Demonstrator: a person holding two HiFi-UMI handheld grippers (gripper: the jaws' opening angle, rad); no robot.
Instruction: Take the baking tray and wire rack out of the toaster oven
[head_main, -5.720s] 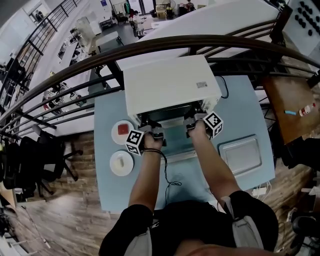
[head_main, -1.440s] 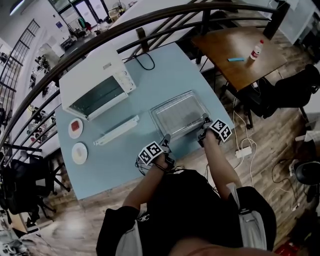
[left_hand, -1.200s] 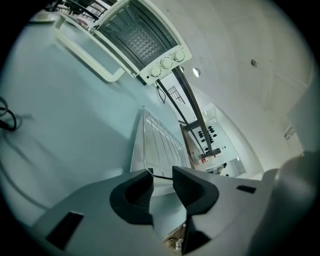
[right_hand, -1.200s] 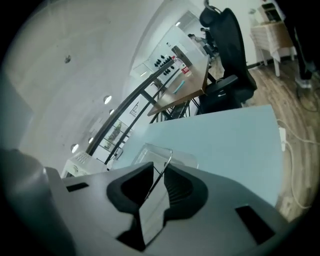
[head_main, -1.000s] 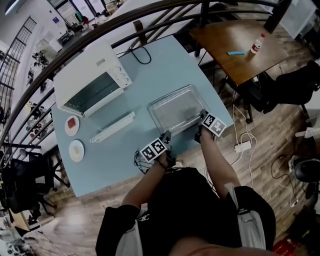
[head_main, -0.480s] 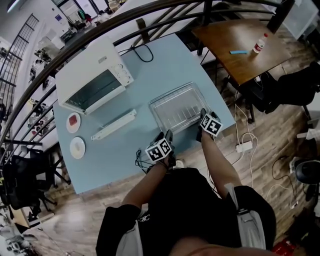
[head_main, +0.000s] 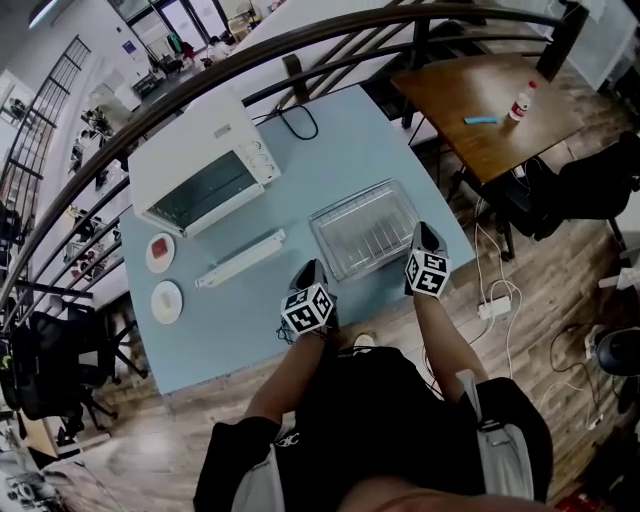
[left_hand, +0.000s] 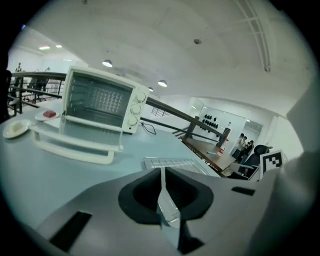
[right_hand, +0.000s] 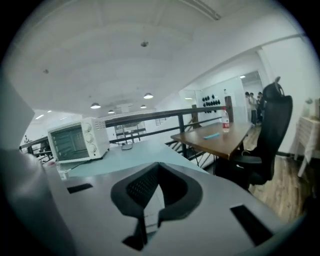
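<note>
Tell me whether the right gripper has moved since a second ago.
Yes: the right gripper has come off the baking tray's near edge, back toward the person.

A mezzanine workspace under a plain white ceiling

A pale blue table (head_main: 335, 150) stands on a wood-plank floor (head_main: 120, 440), close against a dark curved railing (right_hand: 150, 113) that runs the length of the platform. Beyond the table's far corner is a brown wooden table (head_main: 470, 90) with a black office chair (right_hand: 272, 135) beside it, and a second dark chair (head_main: 50, 380) sits off the blue table's other end. Below the rail lies a lower, brightly lit level with white desks (too small to make out in detail). The ceiling (left_hand: 175, 40) is smooth and white, with small round lights (left_hand: 106, 63) set into it, and a white wall (right_hand: 285, 65) closes the side by the office chair.
</note>
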